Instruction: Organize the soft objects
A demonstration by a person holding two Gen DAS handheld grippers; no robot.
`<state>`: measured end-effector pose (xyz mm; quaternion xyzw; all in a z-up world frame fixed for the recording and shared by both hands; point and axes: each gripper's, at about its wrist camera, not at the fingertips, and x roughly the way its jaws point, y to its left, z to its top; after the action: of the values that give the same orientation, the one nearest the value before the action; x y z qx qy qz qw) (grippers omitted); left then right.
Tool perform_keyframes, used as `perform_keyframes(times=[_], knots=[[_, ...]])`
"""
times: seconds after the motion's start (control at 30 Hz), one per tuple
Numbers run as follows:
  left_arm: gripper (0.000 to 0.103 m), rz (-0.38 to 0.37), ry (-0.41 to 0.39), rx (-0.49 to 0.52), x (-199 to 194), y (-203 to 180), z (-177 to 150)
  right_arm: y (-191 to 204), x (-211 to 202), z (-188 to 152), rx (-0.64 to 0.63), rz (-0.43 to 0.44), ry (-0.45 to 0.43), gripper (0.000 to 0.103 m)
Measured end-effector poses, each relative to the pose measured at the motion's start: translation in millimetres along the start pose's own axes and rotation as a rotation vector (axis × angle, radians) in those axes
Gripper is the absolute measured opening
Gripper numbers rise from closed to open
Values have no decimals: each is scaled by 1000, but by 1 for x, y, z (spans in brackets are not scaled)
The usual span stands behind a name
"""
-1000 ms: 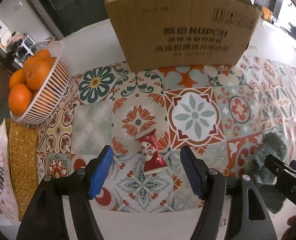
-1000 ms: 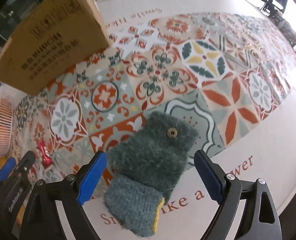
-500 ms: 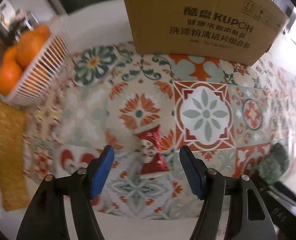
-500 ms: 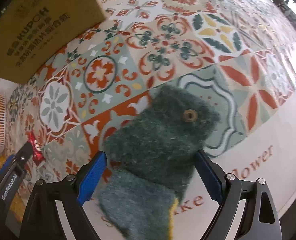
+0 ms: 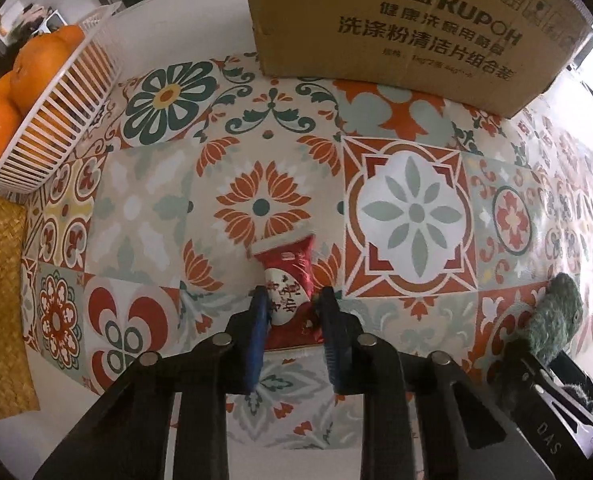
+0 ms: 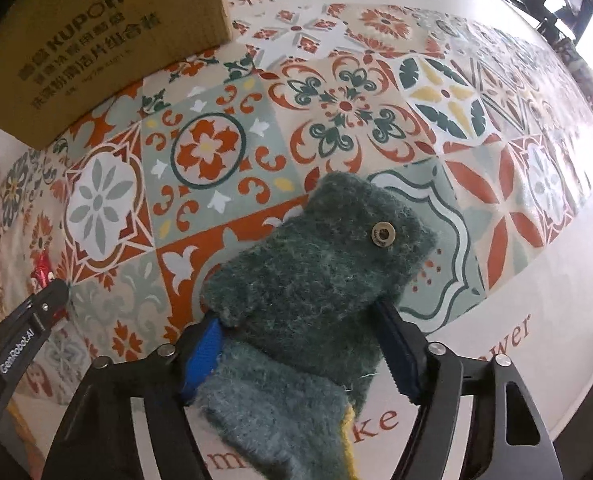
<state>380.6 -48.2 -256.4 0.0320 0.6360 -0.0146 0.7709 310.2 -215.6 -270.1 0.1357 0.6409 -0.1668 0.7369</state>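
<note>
My left jaws [image 5: 290, 306] close on the red sachet [image 5: 288, 280] – it could squirt out; right jaws [image 6: 298, 354], closing around the green mitten [image 6: 316, 272] near the cardboard box [image 6: 76, 40], may snag only fuzz.

Right gripper [image 6: 298, 354] closing around green mitten [image 6: 316, 280].

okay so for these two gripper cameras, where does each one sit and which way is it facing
Left wrist: sits on the left gripper, facing steeply down at the red packet its closing jaws pinch.
Right wrist: sits on the right gripper, facing down at the green mitten between its closing jaws.
Shared: cardboard box, patterned tablecloth, the mitten and packet, and each other's gripper.
</note>
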Motion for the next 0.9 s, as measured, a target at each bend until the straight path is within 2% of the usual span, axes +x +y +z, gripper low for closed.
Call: perform_keyframes(times=[0.2, 0.4, 0.6, 0.77, 0.9], knots=[[22, -25, -6, 28, -4, -10, -6, -10, -19, 0, -12, 37, -33, 46], [22, -49, -42, 73, -20, -16, -19, -21, -35, 0, -25, 132, -54, 31], [22, -84, -88, 107, -45, -22, -28, -23, -46, -5, -56, 233, -72, 24], [22, -128, -123, 117, -67, -22, -35, -27, -59, -9, -55, 311, -83, 23], [22, -165, -149, 115, -81, -10, -32, -29, -70, -9, -75, 333, -109, 22]])
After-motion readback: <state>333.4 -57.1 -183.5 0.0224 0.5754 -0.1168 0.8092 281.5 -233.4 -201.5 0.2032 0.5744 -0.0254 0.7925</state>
